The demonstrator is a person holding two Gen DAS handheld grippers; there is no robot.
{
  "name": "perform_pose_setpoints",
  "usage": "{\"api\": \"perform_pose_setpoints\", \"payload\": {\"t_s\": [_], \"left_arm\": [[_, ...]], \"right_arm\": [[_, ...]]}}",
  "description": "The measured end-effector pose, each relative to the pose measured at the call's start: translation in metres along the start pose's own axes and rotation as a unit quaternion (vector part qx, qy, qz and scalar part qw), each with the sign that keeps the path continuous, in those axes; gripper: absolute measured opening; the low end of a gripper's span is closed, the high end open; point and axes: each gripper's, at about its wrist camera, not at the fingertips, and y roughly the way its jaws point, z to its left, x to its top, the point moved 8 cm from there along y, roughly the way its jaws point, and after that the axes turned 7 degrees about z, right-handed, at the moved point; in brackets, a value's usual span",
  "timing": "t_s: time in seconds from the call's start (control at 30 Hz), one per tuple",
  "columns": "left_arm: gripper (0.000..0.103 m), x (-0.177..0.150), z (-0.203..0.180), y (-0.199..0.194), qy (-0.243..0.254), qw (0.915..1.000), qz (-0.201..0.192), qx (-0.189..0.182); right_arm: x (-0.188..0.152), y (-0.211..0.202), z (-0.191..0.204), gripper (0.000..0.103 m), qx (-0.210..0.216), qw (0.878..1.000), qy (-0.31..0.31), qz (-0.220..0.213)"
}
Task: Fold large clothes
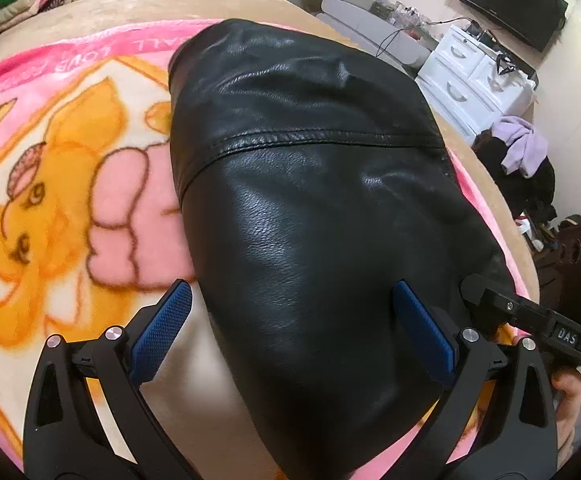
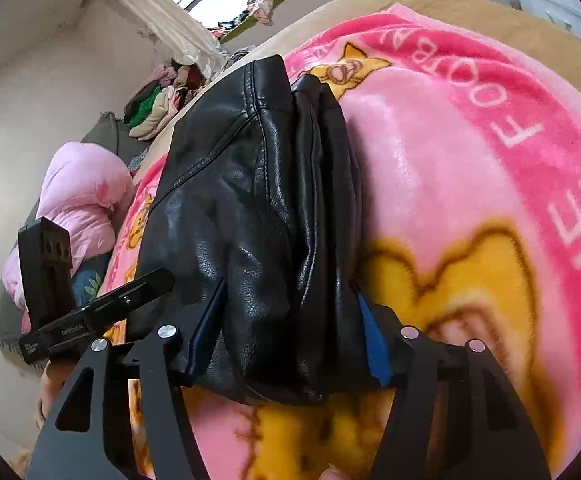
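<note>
A black leather jacket (image 1: 310, 168) lies folded into a thick bundle on a pink cartoon blanket (image 1: 70, 184). My left gripper (image 1: 292, 288) hovers open over the bundle's near end; its right blue pad is over the leather and its left pad over the blanket. In the right wrist view the jacket (image 2: 250, 200) runs away from me, and my right gripper (image 2: 290, 336) is shut on its stacked near end, a blue pad pressing each side. The right gripper's body (image 1: 538, 320) shows at the jacket's right edge in the left wrist view.
The blanket (image 2: 470, 140) covers a tan bed (image 1: 218, 4). A white drawer unit (image 1: 462, 76) and a dark screen (image 1: 510, 0) stand past the bed's right side. Piled clothes (image 2: 158, 104) and a pink padded coat (image 2: 82, 200) lie by the wall.
</note>
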Motion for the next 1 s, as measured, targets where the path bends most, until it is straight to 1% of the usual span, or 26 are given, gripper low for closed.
{"api": "perform_pose_setpoints", "payload": {"t_s": [0.07, 0.1, 0.13, 0.2, 0.23, 0.27, 0.3, 0.33, 0.37, 0.43, 0.5, 0.53, 0.57, 0.6, 0.63, 0.7, 0.77, 0.8, 0.83, 0.87, 0.9, 0.93, 1.0], "left_arm": [[0.095, 0.002, 0.003, -0.003, 0.005, 0.9999, -0.004, 0.009], [0.095, 0.004, 0.004, -0.005, 0.009, 0.9998, -0.004, 0.016], [0.095, 0.005, 0.008, -0.008, 0.015, 0.9994, -0.007, 0.031], [0.095, 0.008, 0.017, -0.011, 0.013, 0.9991, -0.011, 0.04], [0.095, 0.008, 0.02, -0.011, 0.01, 0.9993, -0.009, 0.036], [0.095, 0.006, 0.021, -0.01, 0.009, 0.9994, -0.005, 0.032], [0.095, 0.004, 0.02, -0.009, 0.009, 0.9996, 0.0, 0.027], [0.095, 0.003, 0.017, -0.008, 0.014, 0.9995, -0.002, 0.028], [0.095, 0.003, 0.016, -0.007, 0.019, 0.9992, -0.005, 0.034], [0.095, 0.001, 0.014, -0.008, 0.023, 0.9989, -0.012, 0.038], [0.095, 0.002, 0.015, -0.009, 0.018, 0.9993, -0.015, 0.029], [0.095, 0.003, 0.017, -0.01, 0.013, 0.9996, -0.016, 0.02], [0.095, 0.002, 0.019, -0.011, 0.01, 0.9997, -0.016, 0.018], [0.095, 0.002, 0.019, -0.011, 0.008, 0.9997, -0.015, 0.017], [0.095, 0.002, 0.02, -0.011, 0.009, 0.9997, -0.015, 0.017], [0.095, 0.002, 0.017, -0.01, 0.014, 0.9996, -0.012, 0.021], [0.095, 0.0, 0.016, -0.01, 0.021, 0.9994, -0.015, 0.025], [0.095, 0.0, 0.015, -0.01, 0.022, 0.9993, -0.015, 0.025], [0.095, 0.0, 0.015, -0.01, 0.023, 0.9993, -0.016, 0.025], [0.095, 0.0, 0.015, -0.009, 0.023, 0.9993, -0.017, 0.025], [0.095, 0.0, 0.014, -0.009, 0.023, 0.9993, -0.017, 0.025], [0.095, 0.0, 0.014, -0.01, 0.024, 0.9992, -0.017, 0.026], [0.095, -0.001, 0.014, -0.01, 0.026, 0.9992, -0.016, 0.025]], "right_arm": [[-0.007, 0.003, 0.008, 0.058, 0.032, 0.999, 0.032, 0.001], [-0.011, 0.004, 0.012, 0.057, 0.044, 0.998, 0.038, 0.004], [-0.017, 0.008, 0.018, 0.056, 0.066, 0.997, 0.048, 0.008], [-0.03, 0.017, 0.027, 0.055, 0.085, 0.995, 0.054, 0.021], [-0.036, 0.022, 0.029, 0.056, 0.088, 0.994, 0.054, 0.029], [-0.037, 0.024, 0.027, 0.062, 0.073, 0.996, 0.048, 0.029], [-0.035, 0.023, 0.024, 0.066, 0.048, 0.998, 0.036, 0.028], [-0.032, 0.021, 0.021, 0.074, 0.017, 0.999, 0.023, 0.026], [-0.03, 0.021, 0.02, 0.081, 0.0, 1.0, 0.016, 0.026], [-0.027, 0.018, 0.021, 0.085, -0.02, 0.999, 0.006, 0.028], [-0.021, 0.011, 0.026, 0.085, -0.014, 1.0, 0.001, 0.017], [-0.015, 0.005, 0.029, 0.087, -0.017, 1.0, -0.01, 0.005], [-0.012, 0.003, 0.032, 0.09, -0.027, 0.999, -0.022, -0.003], [-0.008, 0.001, 0.035, 0.092, -0.043, 0.998, -0.036, -0.011], [-0.003, 0.0, 0.039, 0.093, -0.062, 0.997, -0.051, -0.019], [0.009, -0.004, 0.042, 0.093, -0.075, 0.995, -0.062, -0.031], [0.029, -0.015, 0.035, 0.096, -0.075, 0.995, -0.034, -0.053], [0.038, -0.018, 0.031, 0.096, -0.066, 0.996, -0.016, -0.064], [0.054, -0.022, 0.026, 0.096, -0.054, 0.995, 0.007, -0.079], [0.063, -0.021, 0.022, 0.096, -0.049, 0.995, 0.015, -0.085], [0.071, -0.018, 0.018, 0.096, -0.056, 0.995, 0.02, -0.086], [0.081, -0.007, 0.012, 0.096, -0.089, 0.993, 0.016, -0.077], [0.094, 0.004, 0.01, 0.094, -0.11, 0.991, 0.009, -0.074]]}}
